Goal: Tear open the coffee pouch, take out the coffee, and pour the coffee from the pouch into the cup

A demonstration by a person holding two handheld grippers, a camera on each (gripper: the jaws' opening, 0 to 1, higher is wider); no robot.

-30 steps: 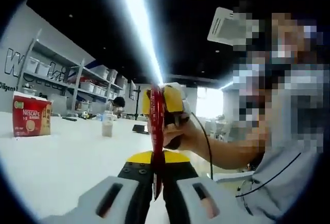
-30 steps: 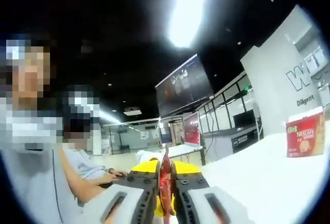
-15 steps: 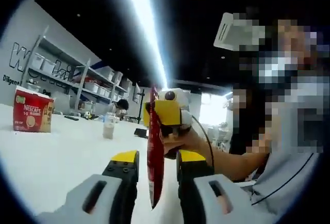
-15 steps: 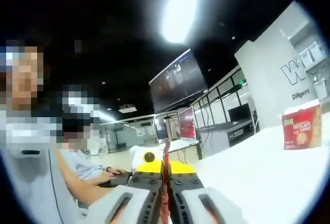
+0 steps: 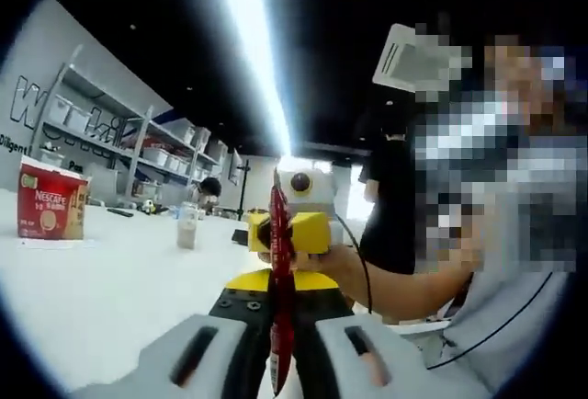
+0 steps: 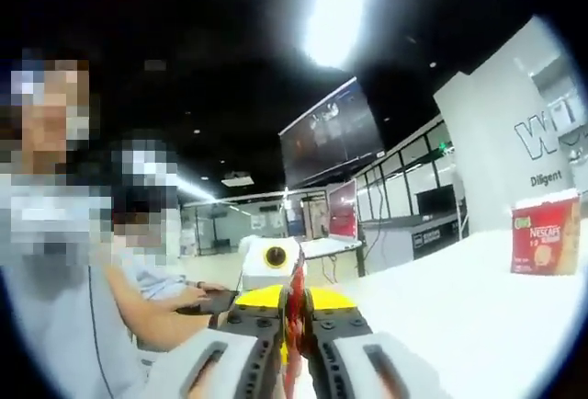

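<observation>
A slim red coffee pouch (image 5: 279, 325) stands edge-on between both grippers. My left gripper (image 5: 280, 293) is shut on its near edge in the left gripper view. Beyond it, a hand holds my right gripper (image 5: 276, 232), yellow-jawed, also clamped on the pouch. In the right gripper view the same pouch (image 6: 296, 284) rises from my right gripper (image 6: 294, 305), whose jaws are shut on it. A small cup (image 5: 187, 230) stands far off on the white table (image 5: 110, 298), left of the pouch.
A red Nescafe box (image 5: 50, 204) sits at the table's far left, and shows as the Nescafe box (image 6: 544, 233) at the right in the right gripper view. Shelving (image 5: 138, 151) lines the wall behind. The person holding the grippers sits close, right of the left gripper view.
Half a second ago my left jaws stood apart around the pouch; now they are shut on it again. The right gripper has kept its hold throughout.
</observation>
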